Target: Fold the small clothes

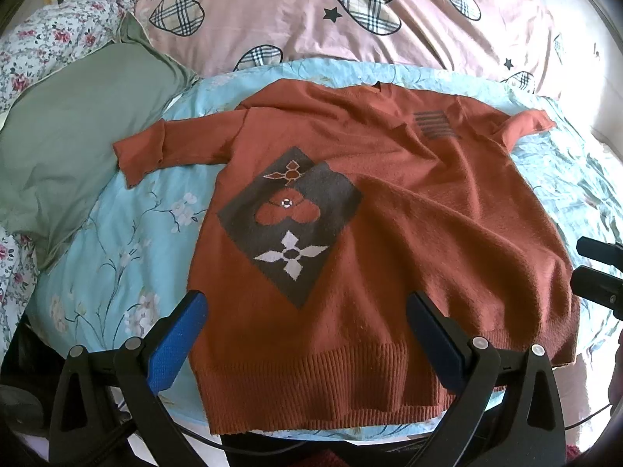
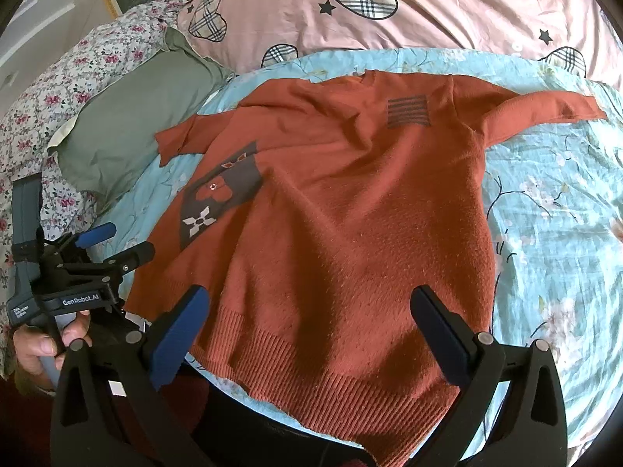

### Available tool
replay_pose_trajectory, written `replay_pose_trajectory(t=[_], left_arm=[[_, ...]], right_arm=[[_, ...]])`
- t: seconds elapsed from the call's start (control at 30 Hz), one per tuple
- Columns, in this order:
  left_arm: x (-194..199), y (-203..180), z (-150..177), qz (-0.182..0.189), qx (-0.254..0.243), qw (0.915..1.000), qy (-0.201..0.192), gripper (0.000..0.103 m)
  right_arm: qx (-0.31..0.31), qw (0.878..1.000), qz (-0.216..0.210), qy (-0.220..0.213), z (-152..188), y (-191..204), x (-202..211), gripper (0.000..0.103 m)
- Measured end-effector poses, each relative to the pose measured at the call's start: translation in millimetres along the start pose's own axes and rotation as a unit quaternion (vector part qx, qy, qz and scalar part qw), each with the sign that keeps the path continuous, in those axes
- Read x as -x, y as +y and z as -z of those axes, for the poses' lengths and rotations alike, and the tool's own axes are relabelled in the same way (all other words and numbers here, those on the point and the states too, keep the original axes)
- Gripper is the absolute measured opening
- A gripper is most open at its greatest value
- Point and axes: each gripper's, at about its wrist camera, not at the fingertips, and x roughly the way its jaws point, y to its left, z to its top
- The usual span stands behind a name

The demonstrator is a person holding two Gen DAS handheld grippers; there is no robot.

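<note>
A rust-orange knit sweater [image 1: 389,202] lies spread flat, front up, on a light blue floral cloth [image 1: 117,249]. It has a grey diamond patch with flowers [image 1: 288,222] and grey stripes near the chest [image 1: 432,124]. Both sleeves stretch out sideways. My left gripper [image 1: 307,303] is open and empty, hovering over the ribbed hem at its left part. My right gripper [image 2: 311,299] is open and empty above the hem [image 2: 331,369] toward the right side. The left gripper also shows at the left of the right wrist view [image 2: 117,241]. The right gripper's fingers [image 1: 599,268] show at the right edge of the left wrist view.
A green pillow [image 1: 78,148] lies left of the sweater. A pink duvet with plaid hearts [image 1: 350,15] lies behind it. A floral quilt [image 1: 50,43] is at far left. The bed's near edge runs just below the hem.
</note>
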Motion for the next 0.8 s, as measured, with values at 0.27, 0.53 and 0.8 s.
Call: replay_pose_trajectory(t=[0.27,0.53,0.8], left_arm=[[-9.0,-1.1,-4.8,0.006,0.004,1.0,0.007,0.102],[-17.1,-1.5,-10.5,0.006,0.003,0.9999,0.015,0.102],[-31.1,-1.2,-17.6,0.013,0.006,0.9996,0.024,0.102]], right_arm=[[-0.007,1.0,0.002,-0.007,-5.5,-7.5,-3.0,0.103],[-0.014,1.0,-0.003,-0.014,-13.6,-11.9,-7.8,0.103],[-0.042,0.999,-0.016,-0.025,-25.6,-29.4,-17.0,0.103]])
